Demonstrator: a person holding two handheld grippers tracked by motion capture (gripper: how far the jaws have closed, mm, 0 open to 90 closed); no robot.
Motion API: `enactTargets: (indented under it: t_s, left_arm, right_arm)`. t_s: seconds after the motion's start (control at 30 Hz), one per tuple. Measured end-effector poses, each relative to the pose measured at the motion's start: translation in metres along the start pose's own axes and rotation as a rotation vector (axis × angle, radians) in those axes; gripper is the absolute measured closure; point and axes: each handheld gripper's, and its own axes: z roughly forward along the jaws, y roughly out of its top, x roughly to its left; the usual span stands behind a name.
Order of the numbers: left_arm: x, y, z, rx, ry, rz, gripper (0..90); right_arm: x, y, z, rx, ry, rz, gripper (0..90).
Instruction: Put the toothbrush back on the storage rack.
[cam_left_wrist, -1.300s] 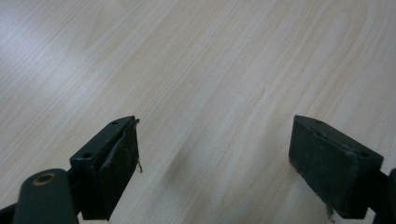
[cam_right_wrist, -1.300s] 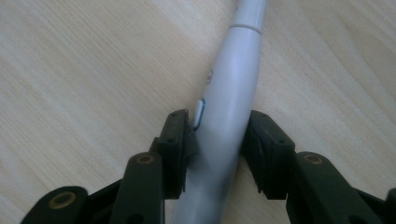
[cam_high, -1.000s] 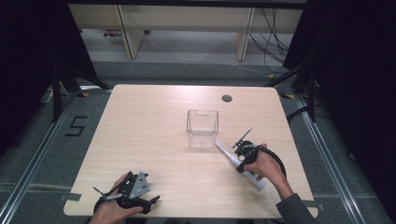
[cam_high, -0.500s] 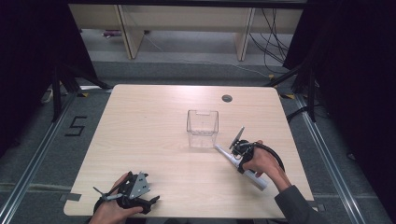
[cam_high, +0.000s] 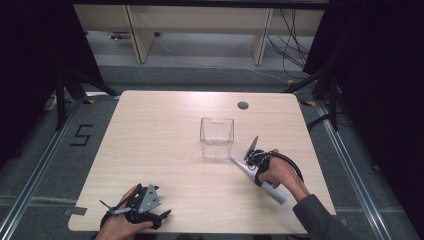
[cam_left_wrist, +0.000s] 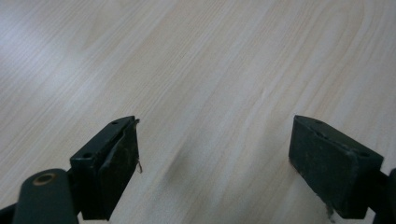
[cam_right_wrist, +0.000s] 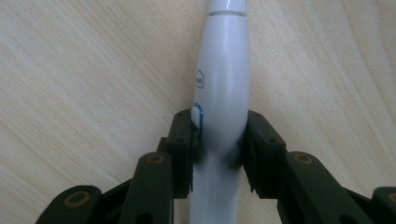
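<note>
Near the right front of the table, the right gripper has its jaws closed on the body of a white electric toothbrush, which lies on the wood just to the near right of a clear plastic box. In the right gripper view the two black pads press the toothbrush from either side at its thick middle, next to a small blue-ringed button, so the grasp looks made. Whether the handle has left the tabletop cannot be told from these views.

By the look of it, the pickup is done and the carrying is left: the box stands upright and empty, and the likely remainder is to lift the toothbrush, bring it over the open top and set it inside (a guess from the layout, not something seen).

Its long axis runs diagonally across the table. The thin neck points far and left, toward the near right corner of the box, with its tip close beside the box; the thick base points near and right, past the person's hand.

At the near left edge, the left gripper rests low with its jaws spread wide over bare wood, holding nothing.
</note>
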Motion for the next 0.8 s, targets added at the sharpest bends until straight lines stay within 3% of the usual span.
enactTargets:
  t_s: [0.13, 0.17, 0.23, 0.3, 0.37, 0.5, 0.53, 0.57, 0.6, 0.63, 0.8]
  left_arm:
    - [-0.001, 0.0, 0.0, -0.008, -0.007, -0.012, 15.6]
    - [0.0, 0.0, 0.0, 0.007, 0.0, -0.008, 15.6]
    - [0.0, 0.0, 0.0, 0.007, -0.003, -0.01, 15.6]
    - [0.001, 0.0, -0.001, 0.009, -0.01, 0.001, 15.6]
    - [0.0, 0.0, 0.0, -0.002, -0.011, -0.008, 15.6]
    - [0.0, 0.0, -0.001, 0.011, -0.008, -0.005, 15.6]
    - [0.001, 0.0, 0.0, 0.005, -0.007, -0.006, 15.6]
    - [0.001, 0.0, 0.0, 0.008, 0.0, -0.001, 15.6]
    - [0.001, 0.0, 0.0, 0.008, -0.002, -0.001, 15.6]
    - [0.001, 0.0, 0.0, 0.009, -0.002, 0.001, 15.6]
    - [0.001, 0.0, 0.0, 0.009, -0.01, -0.002, 15.6]
  right_arm:
    - [-0.001, -0.002, 0.0, -0.012, 0.007, -0.003, 66.8]
    - [-0.007, -0.004, 0.001, -0.045, -0.007, -0.06, 66.9]
    - [-0.007, -0.007, -0.001, -0.052, -0.001, -0.031, 66.9]
    - [-0.013, -0.012, -0.003, -0.078, -0.013, -0.058, 66.9]
    - [-0.014, -0.015, -0.009, -0.077, 0.003, -0.006, 66.9]
    - [-0.021, -0.025, -0.022, -0.154, 0.036, 0.064, 67.0]
    - [-0.026, -0.027, -0.022, -0.198, 0.041, 0.032, 67.0]
    - [-0.029, -0.029, -0.026, -0.223, 0.048, 0.031, 66.9]
    - [-0.034, -0.035, -0.032, -0.279, 0.064, 0.072, 66.9]
    - [-0.034, -0.035, -0.032, -0.279, 0.064, 0.072, 66.9]
    - [-0.046, -0.045, -0.047, -0.415, 0.073, 0.107, 66.9]
